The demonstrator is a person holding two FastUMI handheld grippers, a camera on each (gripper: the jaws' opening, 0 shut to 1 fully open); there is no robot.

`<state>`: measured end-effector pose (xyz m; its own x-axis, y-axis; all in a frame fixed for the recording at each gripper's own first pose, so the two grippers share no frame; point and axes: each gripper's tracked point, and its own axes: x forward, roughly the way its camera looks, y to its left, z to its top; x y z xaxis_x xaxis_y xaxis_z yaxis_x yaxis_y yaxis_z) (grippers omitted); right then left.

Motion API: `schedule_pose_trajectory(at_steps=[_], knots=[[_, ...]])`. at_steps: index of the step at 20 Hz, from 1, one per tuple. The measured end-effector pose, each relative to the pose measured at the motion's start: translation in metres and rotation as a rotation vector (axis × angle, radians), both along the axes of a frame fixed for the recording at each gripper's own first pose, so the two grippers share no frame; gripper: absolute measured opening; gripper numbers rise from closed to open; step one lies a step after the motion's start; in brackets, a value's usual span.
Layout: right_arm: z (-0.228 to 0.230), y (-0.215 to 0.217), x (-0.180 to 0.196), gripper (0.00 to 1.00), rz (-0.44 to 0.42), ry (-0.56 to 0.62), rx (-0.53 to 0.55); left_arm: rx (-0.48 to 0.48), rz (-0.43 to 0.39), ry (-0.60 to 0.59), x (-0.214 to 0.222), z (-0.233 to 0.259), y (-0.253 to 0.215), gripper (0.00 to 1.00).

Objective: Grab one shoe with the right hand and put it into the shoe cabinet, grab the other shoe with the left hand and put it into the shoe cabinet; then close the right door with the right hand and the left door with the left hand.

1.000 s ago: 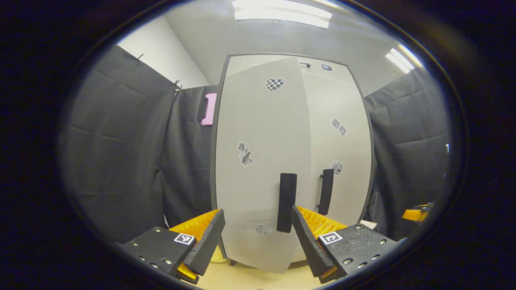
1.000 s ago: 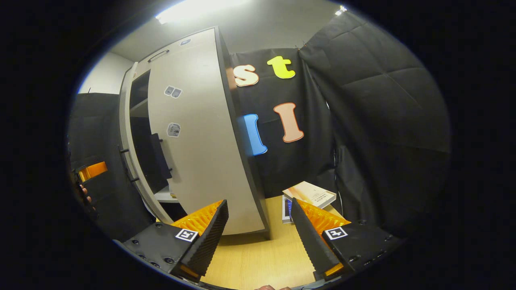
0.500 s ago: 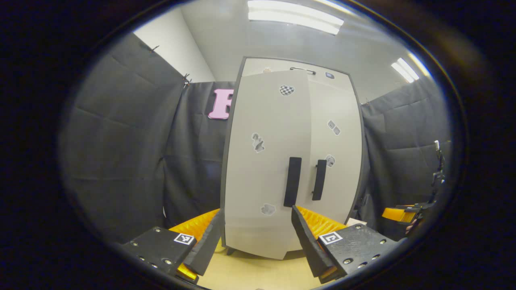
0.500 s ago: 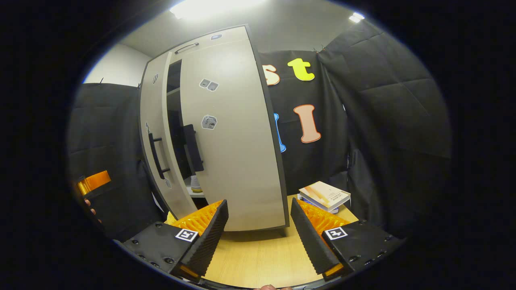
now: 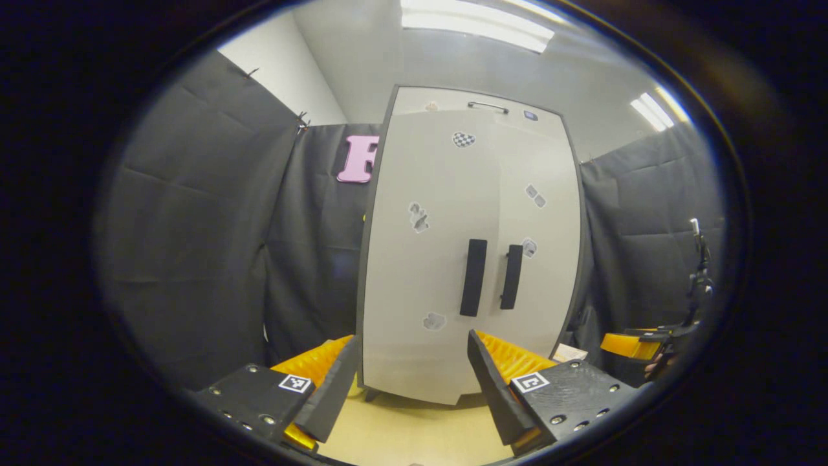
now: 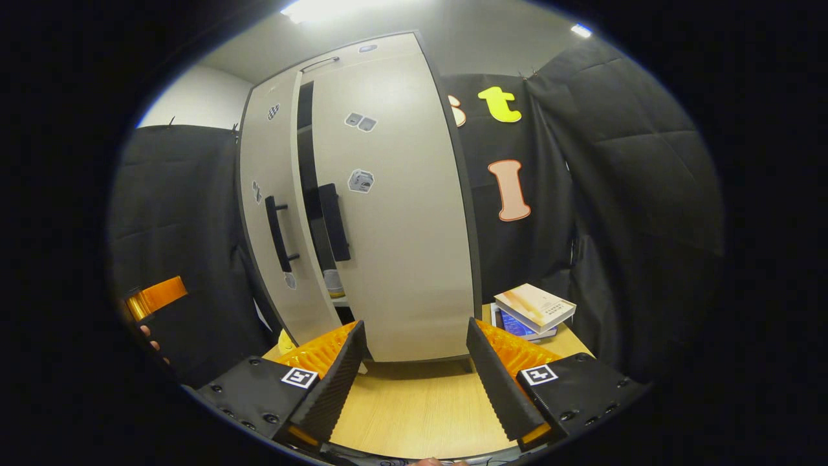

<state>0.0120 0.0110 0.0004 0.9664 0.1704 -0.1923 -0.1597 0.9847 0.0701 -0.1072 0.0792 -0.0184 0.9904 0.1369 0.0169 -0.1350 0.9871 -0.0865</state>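
The tall pale shoe cabinet [image 5: 420, 272] stands on the wooden table. In the left gripper view its left door [image 5: 420, 194] and right door [image 5: 543, 220] look almost flush, with the two dark handles [image 5: 473, 277] side by side. My left gripper [image 5: 414, 382] is open and empty, a short way in front of the cabinet's foot. In the right gripper view a narrow dark gap [image 6: 305, 162] shows between the doors, and part of a pale shoe [image 6: 333, 283] sits on a shelf inside. My right gripper [image 6: 417, 372] is open and empty before the right door [image 6: 401, 213].
A stack of books [image 6: 533, 307] lies on the table [image 6: 414, 401] to the right of the cabinet. Black cloth walls close in on both sides. The other gripper [image 5: 637, 345] shows at the right edge of the left gripper view; a hand [image 6: 152, 336] holds one at the left.
The left door has swung from ajar to nearly flush with the right door. Both grippers have drawn back from the cabinet, which now looks smaller and more centred.
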Motion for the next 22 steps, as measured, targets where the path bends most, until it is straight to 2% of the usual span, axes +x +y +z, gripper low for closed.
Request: schedule_pose_trajectory(at_steps=[9, 14, 19, 22], knots=[[-0.005, -0.021, 0.002, 0.98, 0.008, -0.014, -0.021, -0.007, -0.015, -0.012, 0.002, 0.007, -0.018, 0.94], [-0.01, -0.046, 0.013, 0.98, 0.0, -0.023, -0.023, 0.032, 0.028, -0.015, -0.002, 0.008, -0.037, 0.94], [-0.01, -0.057, 0.022, 0.98, 0.018, -0.037, -0.028, 0.01, 0.07, 0.0, -0.005, 0.003, -0.044, 0.94], [-0.004, -0.057, 0.022, 0.98, 0.013, -0.059, -0.002, 0.058, 0.083, 0.011, -0.009, 0.005, -0.037, 0.95]])
